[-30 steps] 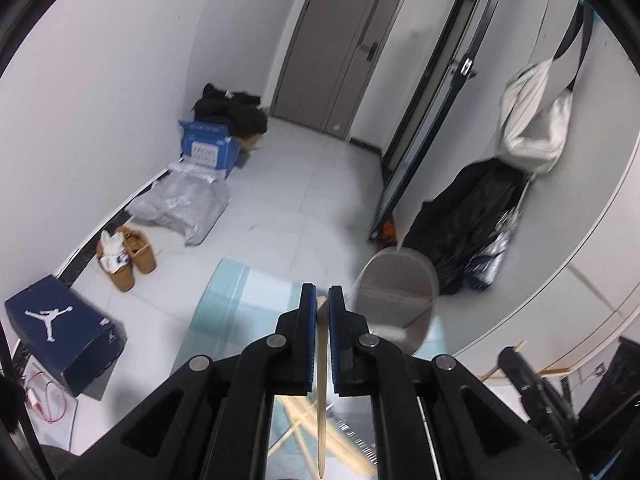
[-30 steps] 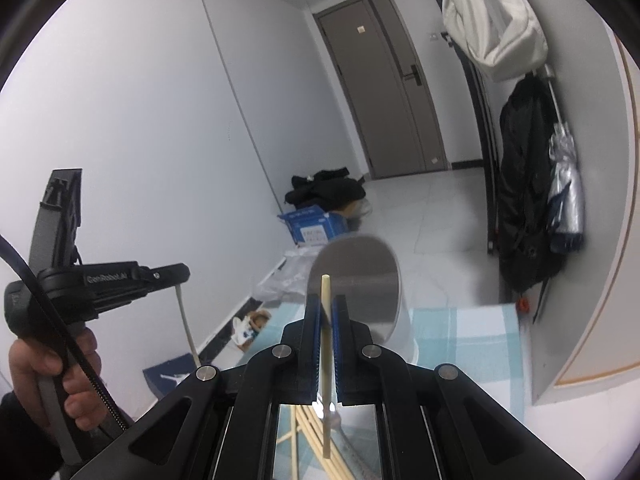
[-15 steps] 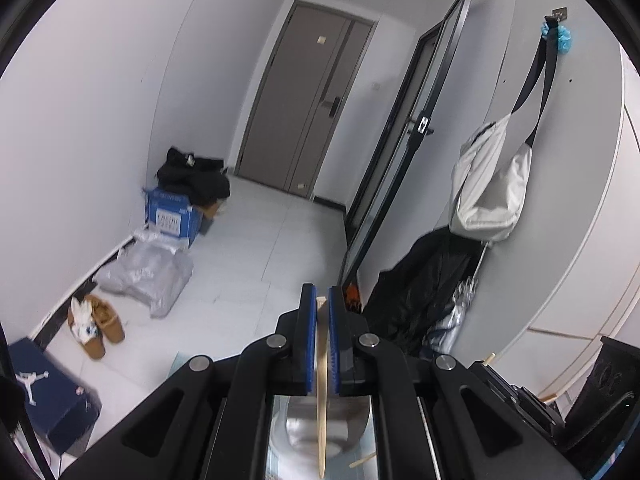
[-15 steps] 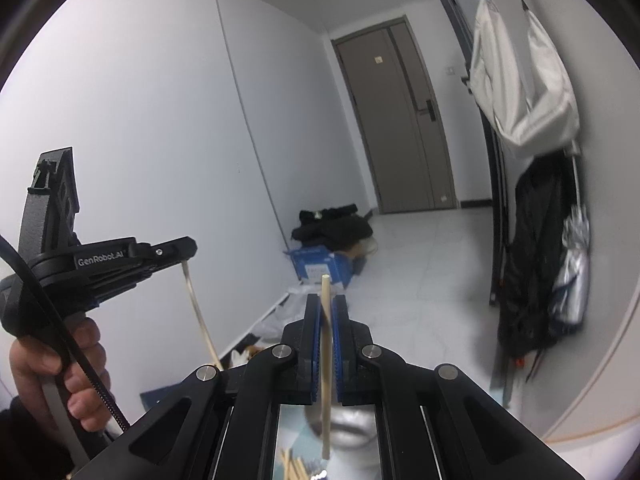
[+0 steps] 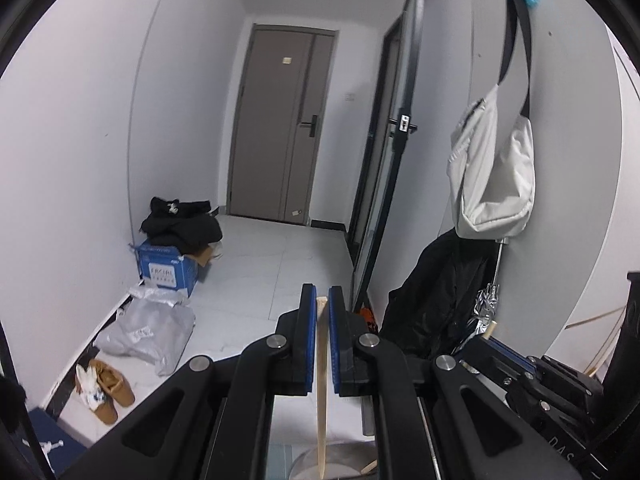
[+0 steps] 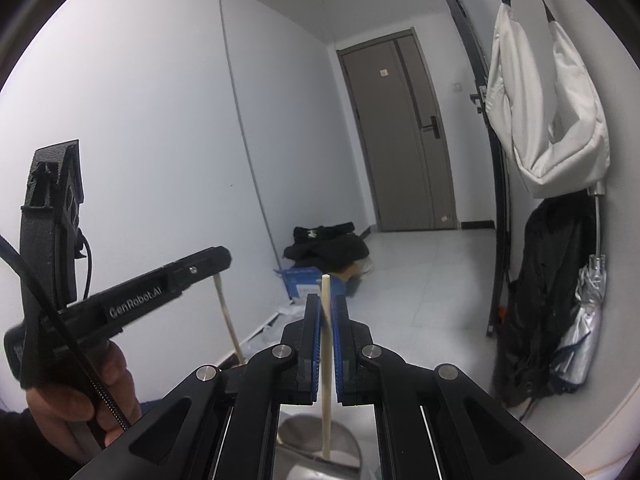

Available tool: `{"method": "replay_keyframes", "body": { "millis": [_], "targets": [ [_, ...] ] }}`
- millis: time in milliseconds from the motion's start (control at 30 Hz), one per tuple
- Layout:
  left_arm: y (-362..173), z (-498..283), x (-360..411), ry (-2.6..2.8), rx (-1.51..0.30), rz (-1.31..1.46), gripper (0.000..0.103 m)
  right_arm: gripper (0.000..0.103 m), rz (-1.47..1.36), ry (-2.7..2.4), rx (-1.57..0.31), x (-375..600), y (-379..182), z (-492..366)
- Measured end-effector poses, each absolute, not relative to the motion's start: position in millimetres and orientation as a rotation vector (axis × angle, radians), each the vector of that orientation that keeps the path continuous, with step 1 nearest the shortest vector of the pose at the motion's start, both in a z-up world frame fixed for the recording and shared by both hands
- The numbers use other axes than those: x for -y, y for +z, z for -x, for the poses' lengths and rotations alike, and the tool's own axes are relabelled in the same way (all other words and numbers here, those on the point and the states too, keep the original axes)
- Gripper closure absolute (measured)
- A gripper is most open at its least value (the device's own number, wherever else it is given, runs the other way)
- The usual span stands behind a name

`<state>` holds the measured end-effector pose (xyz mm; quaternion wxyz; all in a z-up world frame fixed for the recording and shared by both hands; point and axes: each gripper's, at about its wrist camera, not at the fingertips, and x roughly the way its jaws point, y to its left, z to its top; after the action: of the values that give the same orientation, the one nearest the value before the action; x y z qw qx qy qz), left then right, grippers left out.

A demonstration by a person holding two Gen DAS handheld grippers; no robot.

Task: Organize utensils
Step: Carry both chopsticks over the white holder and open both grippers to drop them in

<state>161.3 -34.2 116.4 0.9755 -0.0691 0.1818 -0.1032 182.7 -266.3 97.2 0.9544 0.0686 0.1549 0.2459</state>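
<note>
Left wrist fisheye: the left gripper (image 5: 322, 300) is seen clamped on a flat wooden stick (image 5: 321, 392) that hangs toward 6 o'clock, its lower end over a metal container (image 5: 344, 465) at the bottom edge; farther off, a blue box (image 5: 168, 270) under black clothes lies at 10 o'clock, with a closed door (image 5: 280, 128) at 12 o'clock. From the right wrist, the right gripper (image 6: 327, 308) is shown gripping a pale round chopstick (image 6: 326, 368) whose lower end reaches the metal container (image 6: 316, 446) at 6 o'clock, while the left gripper (image 6: 216, 261), held by a hand (image 6: 76, 404) at 8 o'clock, carries its stick (image 6: 228, 320) pointing down.
</note>
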Motion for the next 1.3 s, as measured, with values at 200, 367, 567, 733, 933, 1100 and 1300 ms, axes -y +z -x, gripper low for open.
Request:
{"method": "replay_keyframes", "body": {
  "millis": [200,367,567,733,933,1100,1300],
  "targets": [
    [100,-179,41,-0.259,-0.393,0.114,0.100,0.098,-0.139,0.501,-0.351,267,81,-201],
    [88,-187,44,-0.303,-0.421,0.106,0.100,0.098,-0.181,0.513,-0.396,273,67,-214],
    [77,-194,55,-0.358,-0.467,0.039,0.100,0.098,-0.165,0.549,-0.420,271,55,-217],
    [66,-196,55,-0.376,-0.507,0.044,0.100,0.098,-0.139,0.575,-0.458,263,38,-219],
    [61,-196,57,-0.400,-0.535,0.052,0.100,0.098,-0.124,0.586,-0.502,259,20,-221],
    [63,-193,59,-0.441,-0.547,0.050,0.100,0.098,-0.109,0.596,-0.524,257,14,-219],
    [67,-200,53,-0.469,-0.617,0.051,0.082,0.095,-0.129,0.653,-0.578,256,11,-228]
  ]
}}
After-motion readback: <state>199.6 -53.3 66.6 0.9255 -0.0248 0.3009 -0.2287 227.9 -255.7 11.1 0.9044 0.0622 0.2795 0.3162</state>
